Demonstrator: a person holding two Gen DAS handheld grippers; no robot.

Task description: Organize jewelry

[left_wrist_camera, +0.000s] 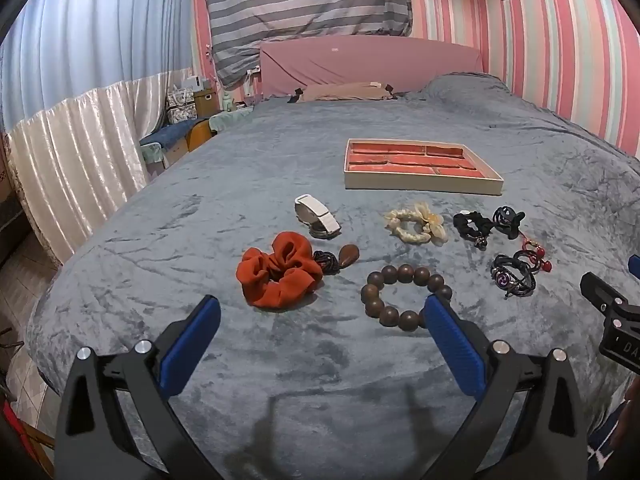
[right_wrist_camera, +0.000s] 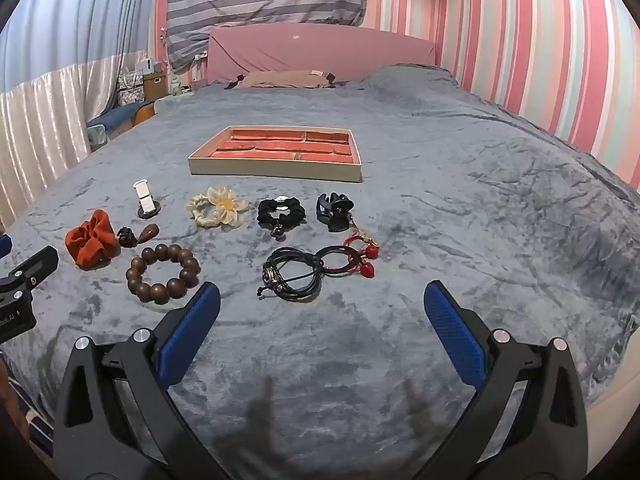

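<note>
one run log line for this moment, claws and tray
left claw: open, empty | right claw: open, empty | tray: empty | jewelry: all on blanket

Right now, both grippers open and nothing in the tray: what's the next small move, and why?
Probably ease the left gripper forward and down over the wooden bead bracelet. Its open fingers hold nothing, the bracelet lies closest to them on the grey blanket, apart from the orange scrunchie, and the red-lined tray beyond shows no items in it. The right gripper could equally start on the black cord bracelet.
</note>
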